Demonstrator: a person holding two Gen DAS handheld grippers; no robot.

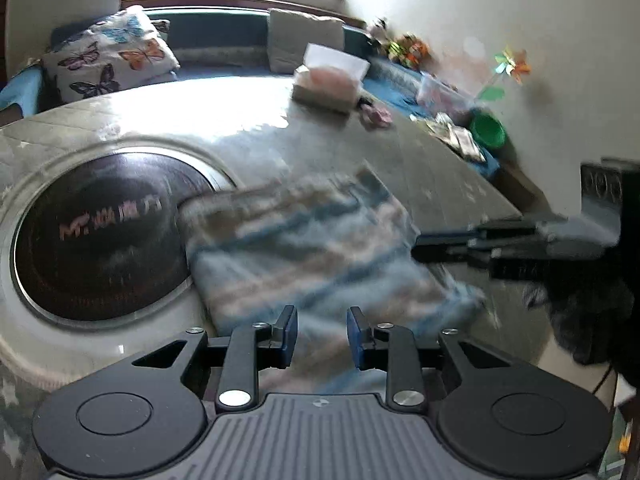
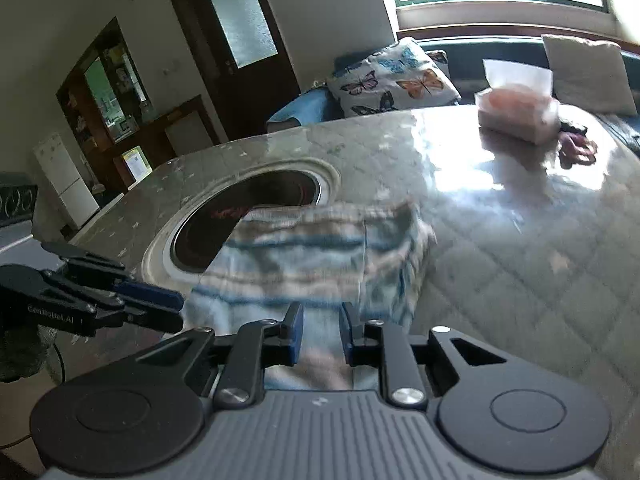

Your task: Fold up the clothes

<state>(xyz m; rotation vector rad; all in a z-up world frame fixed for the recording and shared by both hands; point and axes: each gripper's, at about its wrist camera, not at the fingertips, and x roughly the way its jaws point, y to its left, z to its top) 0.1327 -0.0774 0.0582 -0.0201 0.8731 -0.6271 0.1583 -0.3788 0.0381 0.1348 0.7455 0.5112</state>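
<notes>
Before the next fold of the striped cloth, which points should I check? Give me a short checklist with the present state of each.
1. Left gripper open: ok, there is a gap between its blue pads, with cloth seen through it.
2. Right gripper open: ok, its pads also stand apart.
3. Either gripper actually pinching the striped cloth: cannot tell, the pictures are blurred by motion.
4. Cloth lying flat: not ok, in the right wrist view its far right part looks bunched and doubled over.
5. Cloth fully on the table: not ok, one corner lies over the round black cooktop.
6. Tissue box away from the cloth: ok, it stands at the far side.
</notes>
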